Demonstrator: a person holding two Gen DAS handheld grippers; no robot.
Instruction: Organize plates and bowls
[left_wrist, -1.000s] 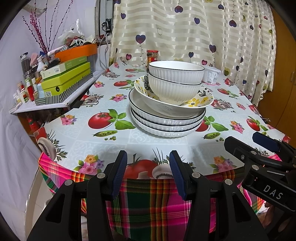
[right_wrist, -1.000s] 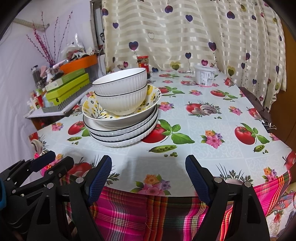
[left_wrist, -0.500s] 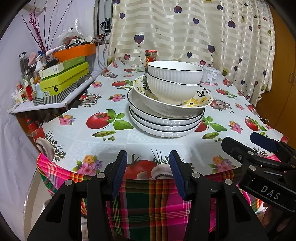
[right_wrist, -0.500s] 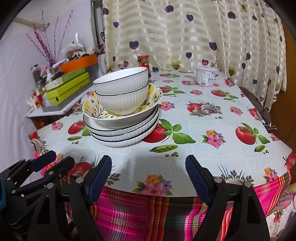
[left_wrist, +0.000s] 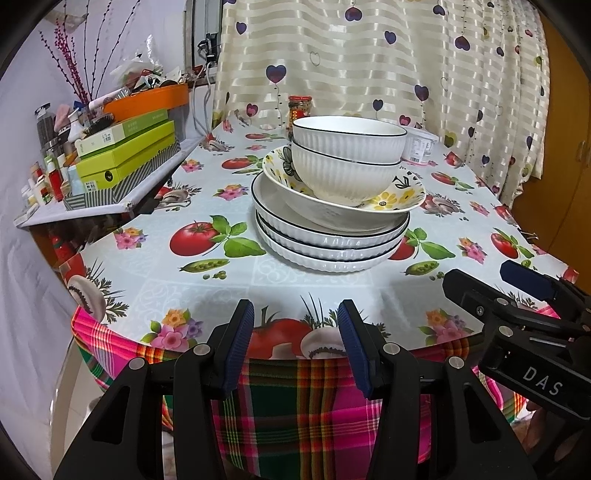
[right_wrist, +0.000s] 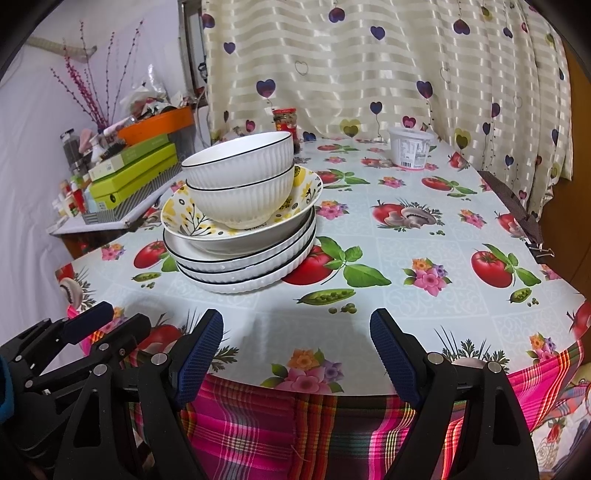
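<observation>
two nested bowls (left_wrist: 347, 155) atop stacked plates (left_wrist: 328, 240) on table (left_wrist: 147, 273), tub (right_wrist: 410, 147) behind

Both tools (left_wrist: 295, 341) (right_wrist: 296, 356) agape, level

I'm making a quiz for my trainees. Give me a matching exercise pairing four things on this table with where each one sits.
Things:
1. flowered dish
2. ribbed bowls
3. white tub
4. red-lidded jar

Places:
A. nested inside the flowered dish
B. far end of the table, right of the stack
C. on top of the white plates
D. by the curtain, behind the stack

Pairs: 1-C, 2-A, 3-B, 4-D
</observation>
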